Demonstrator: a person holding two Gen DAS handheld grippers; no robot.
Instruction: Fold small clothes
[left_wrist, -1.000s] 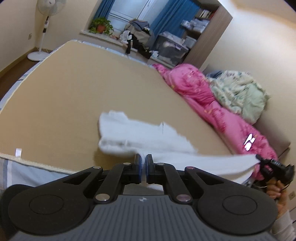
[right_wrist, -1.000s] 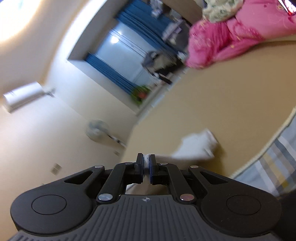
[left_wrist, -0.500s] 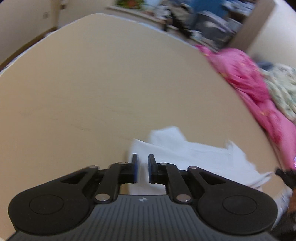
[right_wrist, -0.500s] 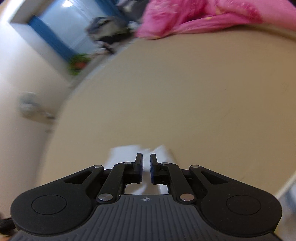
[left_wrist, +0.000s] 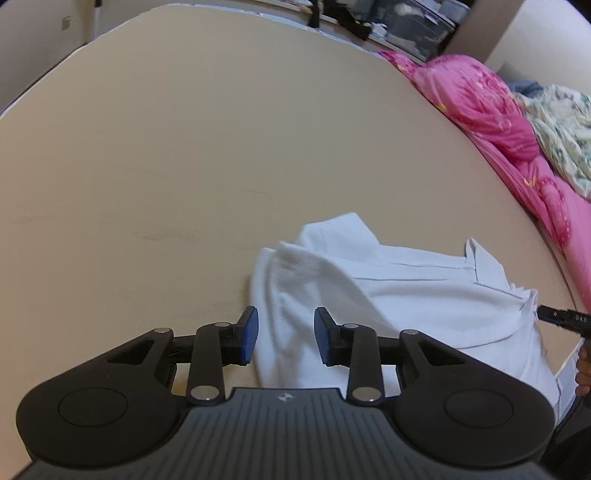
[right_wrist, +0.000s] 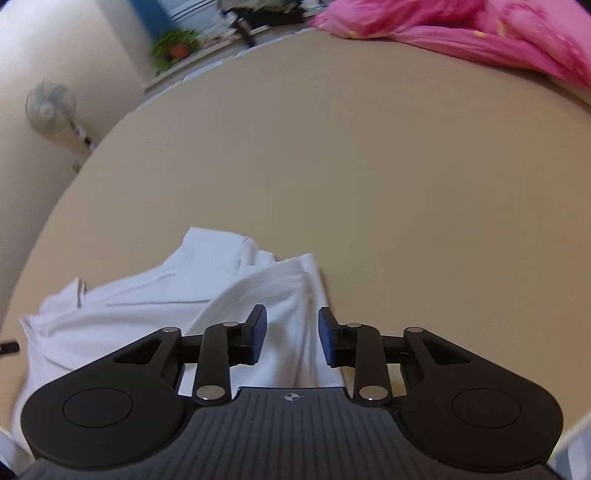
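Left wrist view:
left gripper: jaws opening, pads apart, white garment lies between them unpinched
garment spot: crumpled on tan bed, near edge
only here: pink quilt with floral blanket; right gripper tip at garment's far side

Right wrist view:
right gripper: jaws opening, fold of white garment between pads, not clamped
only here: fan, potted plant

Each black claw has blue pads, silver rivets and a ribbed grey body.
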